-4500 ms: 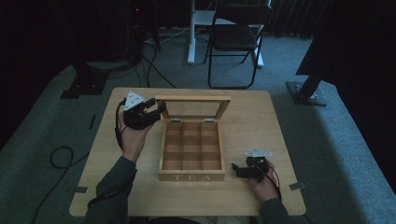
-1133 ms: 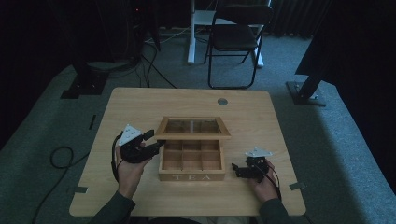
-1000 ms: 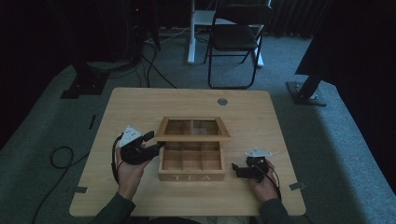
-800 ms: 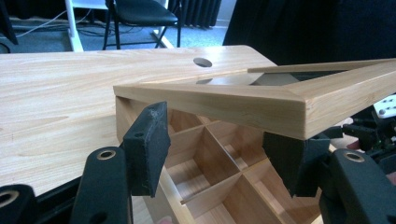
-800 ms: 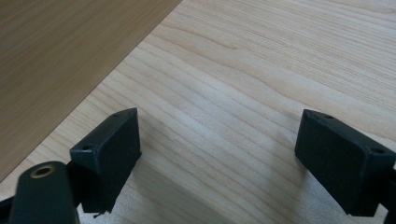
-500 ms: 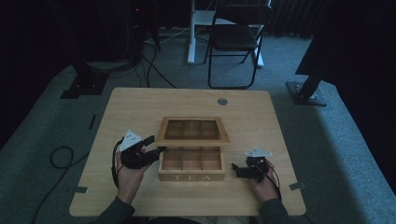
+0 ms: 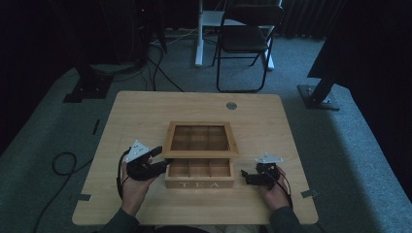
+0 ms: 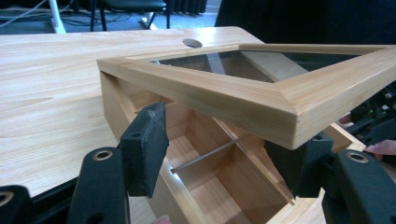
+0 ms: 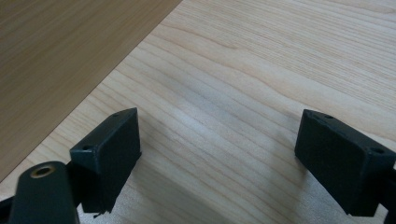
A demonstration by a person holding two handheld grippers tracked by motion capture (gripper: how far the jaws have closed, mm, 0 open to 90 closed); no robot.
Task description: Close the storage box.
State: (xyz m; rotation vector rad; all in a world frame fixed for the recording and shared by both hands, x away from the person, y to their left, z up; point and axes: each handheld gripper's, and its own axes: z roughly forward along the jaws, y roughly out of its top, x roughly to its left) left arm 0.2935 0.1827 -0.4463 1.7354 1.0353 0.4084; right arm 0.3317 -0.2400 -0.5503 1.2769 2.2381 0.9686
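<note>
- We are closing the pale wooden tea box [image 7: 199, 174], the one with "TEA" on its front and 9 small compartments inside, sitting at the near middle of the light wooden table [image 7: 145, 111].
- Its glass-paned wooden lid [image 7: 199, 140] is hanging low over the box now, nearly level; 4.5 s ago it was standing upright at the back, so most of the swing is done.
- We are keeping the left gripper [image 7: 156, 160] at the lid's near-left corner. Its jaws have just been opening, and in the left gripper view the corner of the lid [image 8: 243, 88] is sitting between them with the left pad [image 8: 144, 142] clear of the wood, so we are judging it released rather than clamped.
- A gap is showing between the lid and the box wall, so the lid is not yet seated.
- We are resting the right gripper [image 7: 247, 176] on the table just right of the box, jaws wide apart with bare wood between them [image 9: 219, 154], holding nothing.
- Next, we are probably letting the lid drop or nudging it flat.
</note>
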